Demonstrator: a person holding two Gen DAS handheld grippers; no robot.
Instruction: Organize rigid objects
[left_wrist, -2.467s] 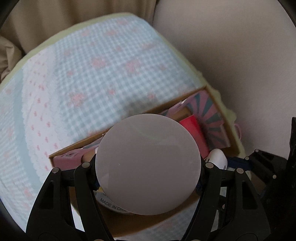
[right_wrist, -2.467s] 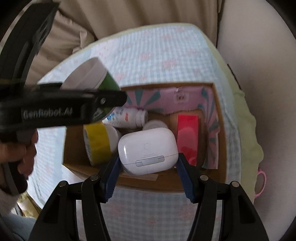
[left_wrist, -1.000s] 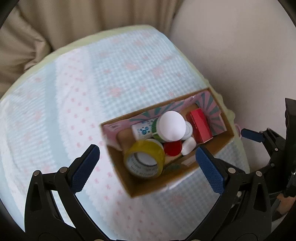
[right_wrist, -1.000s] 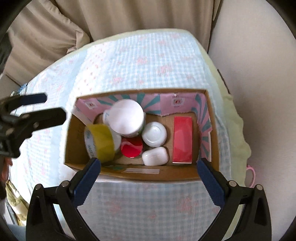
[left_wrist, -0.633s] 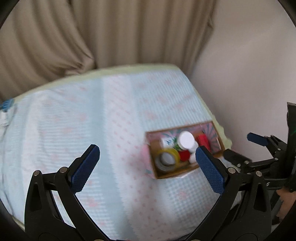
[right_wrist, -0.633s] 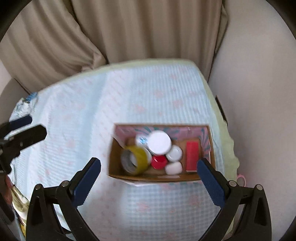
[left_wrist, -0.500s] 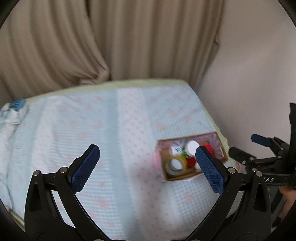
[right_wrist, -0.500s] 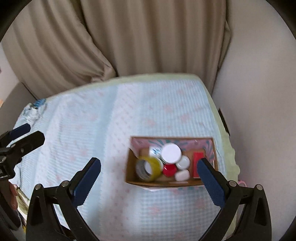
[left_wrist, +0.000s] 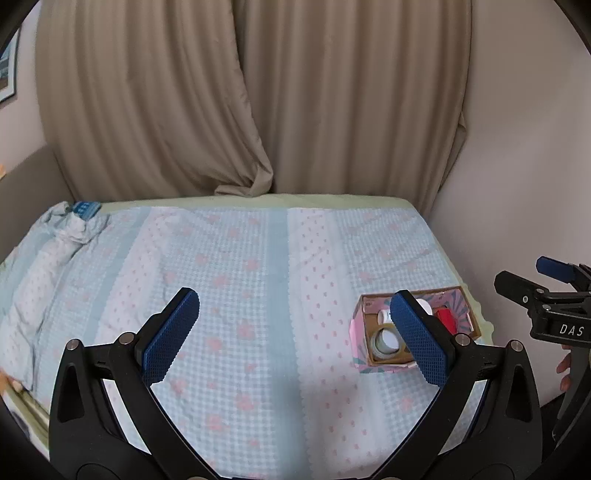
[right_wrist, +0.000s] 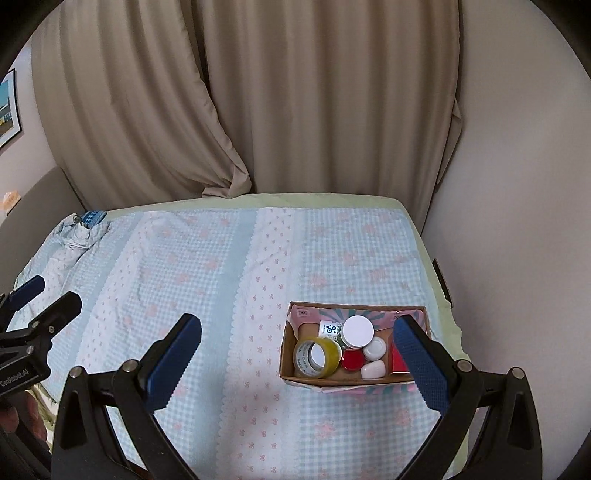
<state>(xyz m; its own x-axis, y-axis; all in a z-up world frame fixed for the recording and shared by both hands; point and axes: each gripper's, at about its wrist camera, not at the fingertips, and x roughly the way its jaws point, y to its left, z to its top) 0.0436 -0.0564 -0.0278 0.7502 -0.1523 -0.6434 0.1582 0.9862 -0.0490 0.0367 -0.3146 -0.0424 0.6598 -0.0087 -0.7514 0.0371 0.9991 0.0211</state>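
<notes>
A cardboard box (right_wrist: 291, 373) with a pink patterned lining sits at the right side of the bed. In it are a yellow tape roll (right_wrist: 317, 356), a white-lidded jar (right_wrist: 357, 331), a red cap (right_wrist: 352, 360), a white earbud case (right_wrist: 373, 369), a small white jar (right_wrist: 375, 348) and a red box (right_wrist: 399, 360). The box also shows in the left wrist view (left_wrist: 369, 325). My left gripper (left_wrist: 295, 328) is open and empty, high above the bed. My right gripper (right_wrist: 301, 356) is open and empty, held back from the box.
A blue and pink checked blanket (right_wrist: 229, 273) covers the bed. Bunched cloth (right_wrist: 79, 230) lies at its far left corner. Beige curtains (right_wrist: 295, 110) hang behind. A wall (right_wrist: 517, 221) borders the right side, close to the box.
Both grippers let go of a white-lidded jar and a white earbud case into the box, opened, and pulled far up and back. The whole bed is now in view.
</notes>
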